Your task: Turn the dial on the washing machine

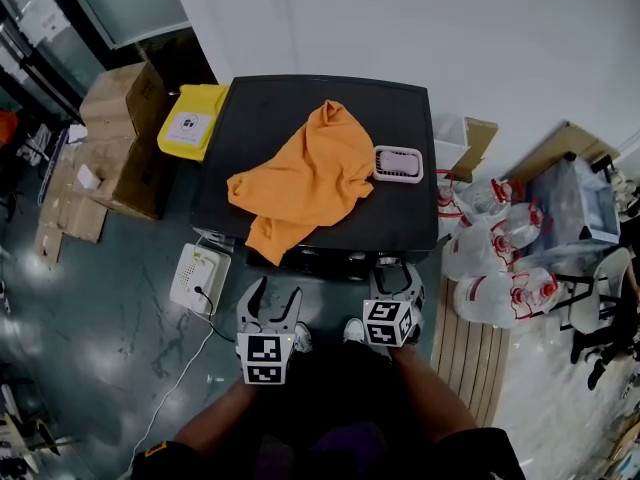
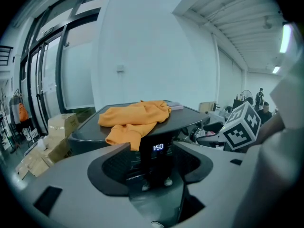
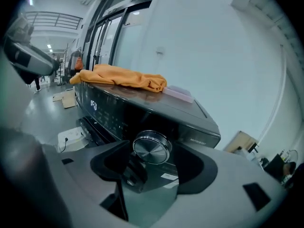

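The dark washing machine point(image 1: 400, 118) stands in front of me, with an orange cloth point(image 1: 305, 178) draped over its lid. Its round silver dial point(image 3: 151, 147) sits on the front panel, right between the jaws of my right gripper point(image 3: 154, 158). Those jaws stand open around the dial, with narrow gaps at both sides. My left gripper point(image 2: 152, 156) is open and empty. It faces the panel's lit display point(image 2: 158, 147), a little back from it. In the head view the left gripper point(image 1: 278, 293) and the right gripper point(image 1: 397, 273) are both low at the machine's front edge.
A pink tray point(image 1: 398, 164) lies on the lid beside the cloth. A yellow box point(image 1: 193, 120) and cardboard boxes point(image 1: 125, 138) stand to the left. A white device point(image 1: 200, 278) with a cable is on the floor. Several water bottles point(image 1: 495, 258) crowd the right.
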A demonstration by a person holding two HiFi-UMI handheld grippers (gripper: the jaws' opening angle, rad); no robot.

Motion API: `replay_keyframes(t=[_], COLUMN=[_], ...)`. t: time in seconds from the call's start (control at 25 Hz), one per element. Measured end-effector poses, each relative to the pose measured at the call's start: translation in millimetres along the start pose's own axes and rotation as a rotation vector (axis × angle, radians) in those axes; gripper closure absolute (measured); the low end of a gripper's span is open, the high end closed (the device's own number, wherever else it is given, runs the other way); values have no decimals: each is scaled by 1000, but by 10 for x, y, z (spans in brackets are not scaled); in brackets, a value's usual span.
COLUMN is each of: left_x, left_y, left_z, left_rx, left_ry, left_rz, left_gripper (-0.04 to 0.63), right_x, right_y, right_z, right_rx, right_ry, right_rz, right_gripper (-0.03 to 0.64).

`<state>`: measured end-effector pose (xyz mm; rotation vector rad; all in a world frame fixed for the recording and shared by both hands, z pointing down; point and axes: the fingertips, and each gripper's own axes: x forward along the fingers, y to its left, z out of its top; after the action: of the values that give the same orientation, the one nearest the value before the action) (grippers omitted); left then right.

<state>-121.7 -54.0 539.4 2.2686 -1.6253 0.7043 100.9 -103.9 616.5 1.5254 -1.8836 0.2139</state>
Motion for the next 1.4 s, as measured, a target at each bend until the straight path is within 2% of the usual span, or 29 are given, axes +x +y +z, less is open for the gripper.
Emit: replay_keyframes(t=[0.28, 0.4, 0.52, 0.6, 0.88, 1.0, 1.12, 1.2, 1.28, 1.4], left_x=[61, 57, 52, 51, 52, 63, 78, 83, 89, 96], left_y=[11, -20, -35, -34, -61, -84, -101, -106, -102, -90], left_z=[-14, -7, -5, -15, -19, -6, 5, 21, 36, 45], left_rx=[9, 11, 13, 14, 7, 5, 4, 4, 2, -5], left_ry=[13, 14, 13, 15, 11, 7, 4, 3, 2, -1], left_rz=[3, -7, -12, -13, -20, -24, -27, -27, -24, -17], left_gripper=[318, 318, 319, 319, 319, 319, 319, 319, 319, 319], right_x=[40, 55, 55, 58, 83, 87, 93, 89, 82, 45], right_y=[32, 13, -4, -11, -73, -86, -87, -83, -75, -54], right_z=[-54, -52, -49, -50, -124, -133, -136, -136, -146, -146], right_rx=[-13, 10, 48, 108, 440, 516, 505, 459, 372, 177], right_ry=[24, 38, 46, 44, 26, 24, 29, 35, 48, 69], right_rz=[-1, -17, -16, 8, 167, 216, 222, 208, 172, 84], right_gripper=[318, 351, 354, 356, 354, 354, 351, 350, 347, 337])
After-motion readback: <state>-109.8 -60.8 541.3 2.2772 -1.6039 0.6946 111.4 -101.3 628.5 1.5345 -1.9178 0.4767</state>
